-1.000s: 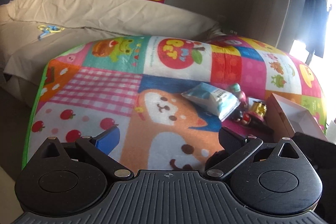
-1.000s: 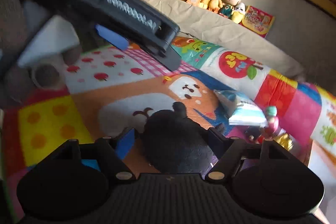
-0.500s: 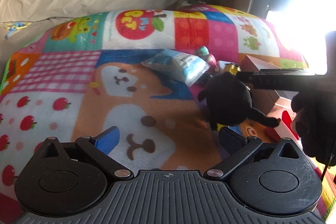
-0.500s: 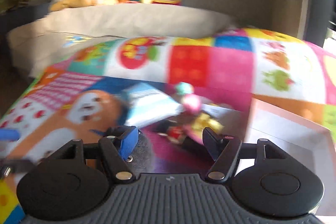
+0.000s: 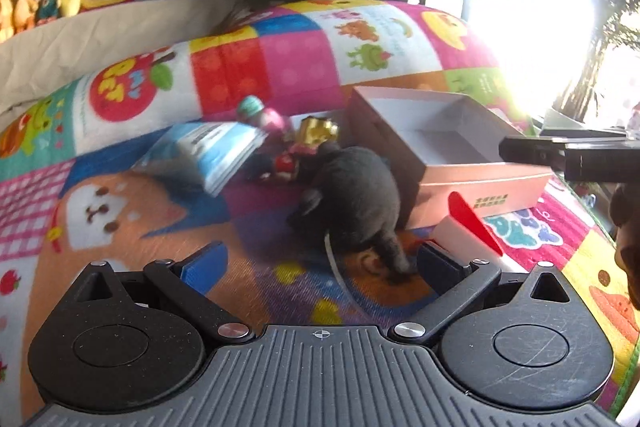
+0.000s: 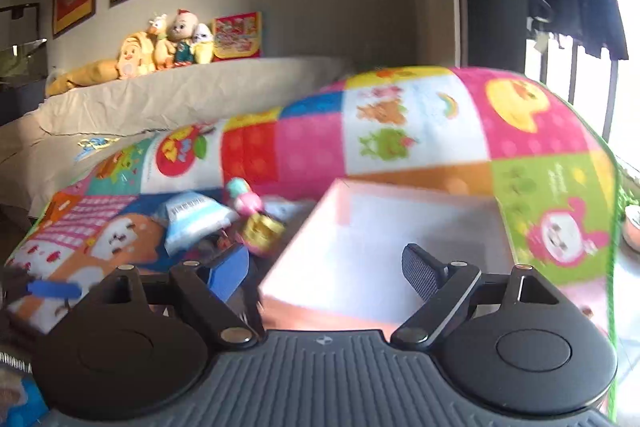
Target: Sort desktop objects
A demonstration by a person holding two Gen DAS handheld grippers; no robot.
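Observation:
A black plush toy (image 5: 356, 195) lies on the patchwork mat against the near-left side of an open pink box (image 5: 448, 143). My left gripper (image 5: 320, 265) is open just in front of the plush, touching nothing. A blue-white packet (image 5: 212, 151), a pink-and-teal figure (image 5: 260, 113) and a gold item (image 5: 318, 131) lie left of the box. In the right wrist view my right gripper (image 6: 326, 273) is open and empty over the near-left part of the box (image 6: 384, 247); packet (image 6: 196, 219), figure (image 6: 244, 197) and gold item (image 6: 262, 231) lie to its left.
The colourful mat (image 5: 120, 207) covers the whole work surface. A beige covered sofa back (image 6: 200, 91) with stuffed toys (image 6: 168, 43) runs behind. A white-and-red lid piece (image 5: 468, 227) lies by the box's front. Bright window glare is on the right.
The black plush, held in the right gripper earlier, now lies on the mat beside the box. The right gripper has opened and moved right over the box. The left gripper swung right.

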